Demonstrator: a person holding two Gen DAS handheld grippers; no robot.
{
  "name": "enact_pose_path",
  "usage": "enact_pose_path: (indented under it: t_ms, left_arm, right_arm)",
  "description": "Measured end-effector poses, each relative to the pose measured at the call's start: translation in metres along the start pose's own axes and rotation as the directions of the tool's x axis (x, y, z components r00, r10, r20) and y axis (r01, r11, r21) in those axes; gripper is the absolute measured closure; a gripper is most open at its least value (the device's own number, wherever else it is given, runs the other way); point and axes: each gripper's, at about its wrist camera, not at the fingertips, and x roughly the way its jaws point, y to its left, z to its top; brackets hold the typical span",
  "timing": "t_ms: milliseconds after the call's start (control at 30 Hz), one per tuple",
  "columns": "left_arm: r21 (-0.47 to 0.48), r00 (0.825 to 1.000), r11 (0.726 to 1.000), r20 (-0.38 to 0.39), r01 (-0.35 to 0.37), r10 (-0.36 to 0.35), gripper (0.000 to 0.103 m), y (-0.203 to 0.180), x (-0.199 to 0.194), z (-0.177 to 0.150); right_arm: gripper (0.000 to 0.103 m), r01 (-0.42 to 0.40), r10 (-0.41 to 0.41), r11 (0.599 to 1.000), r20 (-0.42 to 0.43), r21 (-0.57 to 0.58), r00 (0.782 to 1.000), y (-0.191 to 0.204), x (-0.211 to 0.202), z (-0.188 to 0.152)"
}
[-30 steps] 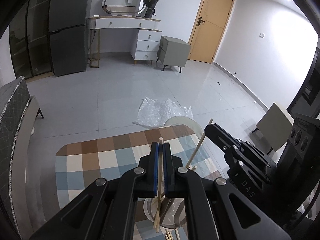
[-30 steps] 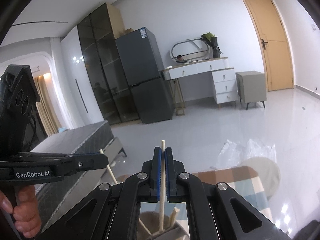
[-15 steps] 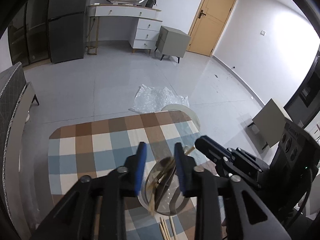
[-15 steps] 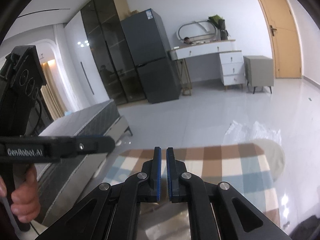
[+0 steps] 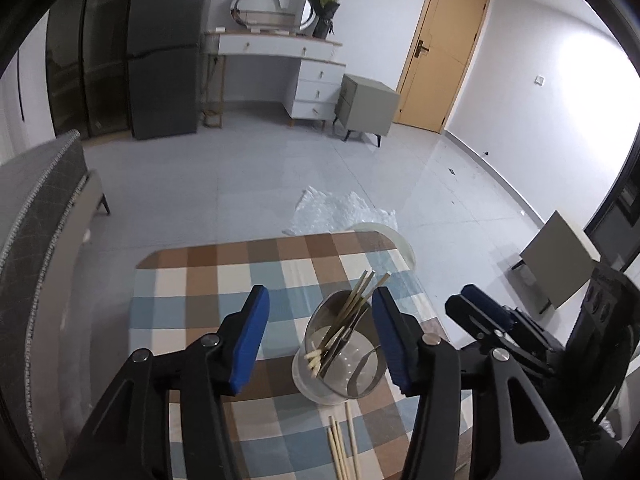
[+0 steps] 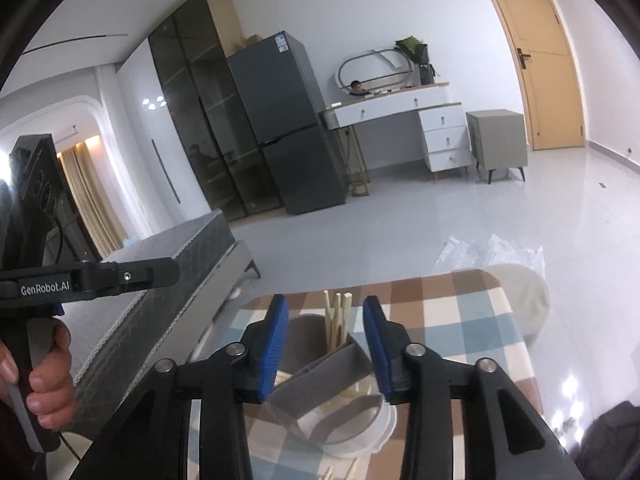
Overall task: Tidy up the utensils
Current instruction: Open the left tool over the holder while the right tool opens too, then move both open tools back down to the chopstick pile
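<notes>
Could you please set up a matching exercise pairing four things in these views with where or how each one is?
Things:
1. left gripper
2. chopsticks in the holder
3. loose chopsticks
4. utensil holder

States:
A. lying flat on the checked tablecloth, nearer the camera than the holder
B. standing on the tablecloth, divided inside
C. leaning with their tips above the rim
D. open, nothing between its pads

Pairs: 1-D, 2-C, 3-A, 4-B
</notes>
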Motion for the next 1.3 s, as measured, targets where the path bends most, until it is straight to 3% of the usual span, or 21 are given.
enact_pose_path:
  t_ms: [67, 267, 467, 600, 1300]
  left_arm:
    - [0.011, 1.0, 1.0, 0.019, -0.015, 0.015, 0.054, -0.004, -0.01, -0.006]
    - [0.01, 0.995, 0.998, 0.087, -0.058, 0.057, 0.037, -0.008, -0.036, -0.025]
    - [0.002, 0.992, 0.997, 0.103, -0.079, 0.079, 0.035, -0.008, -0.045, -0.038]
    - [0.0, 0.986, 0.994, 0.129, -0.108, 0.108, 0.024, -0.011, -0.051, -0.051]
    - [-0.067, 0.985, 0.988, 0.094, -0.138, 0.144, 0.02, 0.0, -0.041, -0.12]
  right_arm:
    - [0.062, 0.001, -0.001, 1.0, 0.013, -0.001, 1.0, 0.003, -0.01, -0.001]
    - [0.051, 0.006, -0.006, 1.0, 0.047, 0.003, 0.999, 0.012, -0.038, -0.006]
    - [0.037, 0.01, -0.01, 1.0, 0.067, 0.0, 0.998, 0.019, -0.059, -0.013]
    - [0.031, 0.016, -0.016, 1.0, 0.07, 0.001, 0.997, 0.022, -0.068, -0.023]
    - [0.009, 0.058, -0.058, 0.998, -0.022, -0.006, 0.998, 0.027, -0.078, -0.097]
